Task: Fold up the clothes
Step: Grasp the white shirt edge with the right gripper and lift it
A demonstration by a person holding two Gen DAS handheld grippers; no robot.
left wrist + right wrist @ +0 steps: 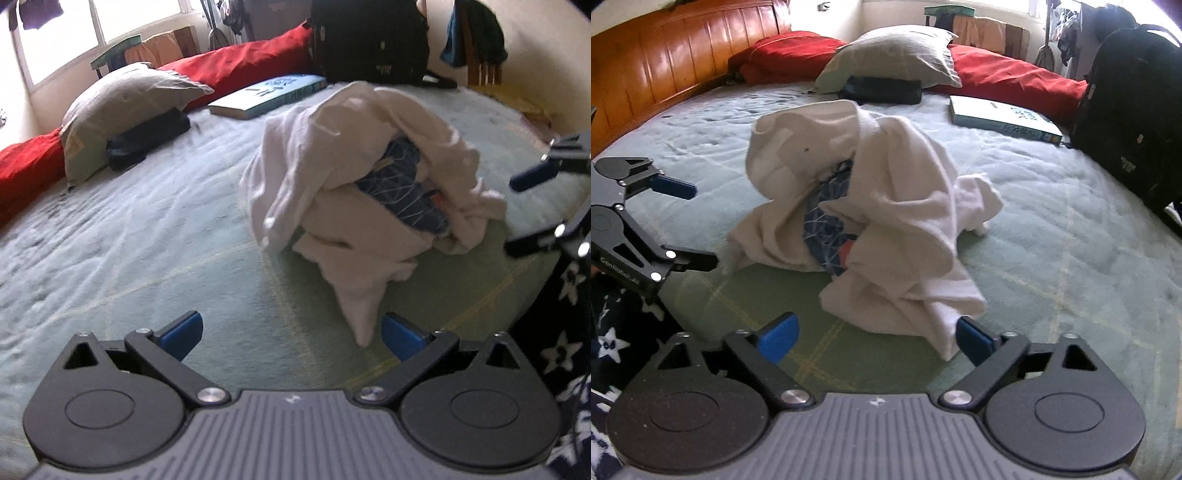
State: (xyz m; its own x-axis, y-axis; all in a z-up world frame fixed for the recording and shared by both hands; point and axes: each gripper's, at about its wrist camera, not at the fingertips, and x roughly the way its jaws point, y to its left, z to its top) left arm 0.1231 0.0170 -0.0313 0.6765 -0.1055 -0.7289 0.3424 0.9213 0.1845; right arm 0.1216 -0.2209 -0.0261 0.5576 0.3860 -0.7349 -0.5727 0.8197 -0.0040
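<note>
Both grippers, left (pixel 291 334) and right (pixel 877 338), are hovering wide apart over the green bedspread (pixel 129 258), gripping nothing. One crumpled white garment (pixel 354 192) is lying mid-bed just ahead of them, its blue print showing. Behind it are lying one grey pillow (pixel 890 59), one book (pixel 1001 118) and one black backpack (pixel 1134 110).

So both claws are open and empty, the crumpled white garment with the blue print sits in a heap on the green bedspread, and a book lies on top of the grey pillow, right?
Not quite: the light blue book lies flat on the green bedspread beside the grey pillow, as the right wrist view shows. The rest holds.
</note>
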